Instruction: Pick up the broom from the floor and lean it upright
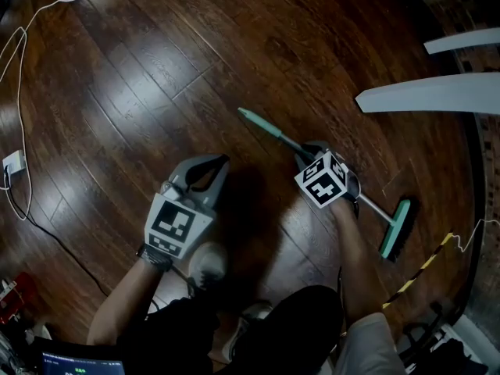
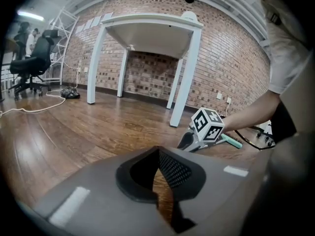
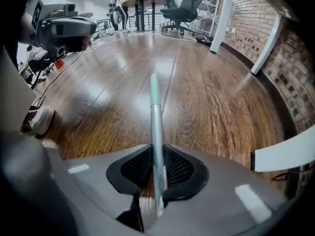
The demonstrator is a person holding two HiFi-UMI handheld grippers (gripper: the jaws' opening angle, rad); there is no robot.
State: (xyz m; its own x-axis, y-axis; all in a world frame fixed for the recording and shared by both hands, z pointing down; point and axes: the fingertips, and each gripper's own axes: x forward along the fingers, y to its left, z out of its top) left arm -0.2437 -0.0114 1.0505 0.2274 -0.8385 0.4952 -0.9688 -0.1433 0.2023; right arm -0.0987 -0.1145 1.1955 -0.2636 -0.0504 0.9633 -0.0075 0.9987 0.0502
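The broom (image 1: 266, 126) lies on the dark wood floor, its teal grip pointing up-left and its teal head (image 1: 397, 229) at the lower right. My right gripper (image 1: 308, 151) points steeply down over the middle of the metal shaft. In the right gripper view the shaft (image 3: 155, 113) runs between the pads, which press on both sides of it: right gripper (image 3: 156, 155) shut on the broom. My left gripper (image 1: 221, 161) hovers to the left of the broom, apart from it. Its tips meet with nothing between them (image 2: 157, 154). From the left gripper view I see the right gripper's marker cube (image 2: 207, 124).
A white table (image 2: 183, 77) stands against the brick wall; its edges (image 1: 437, 94) show at the upper right. A white cable (image 1: 19, 131) and plug (image 1: 12, 162) lie at the left, a yellow-black cord (image 1: 426, 264) at the lower right. The person's shoe (image 1: 205, 264) is beneath the left gripper.
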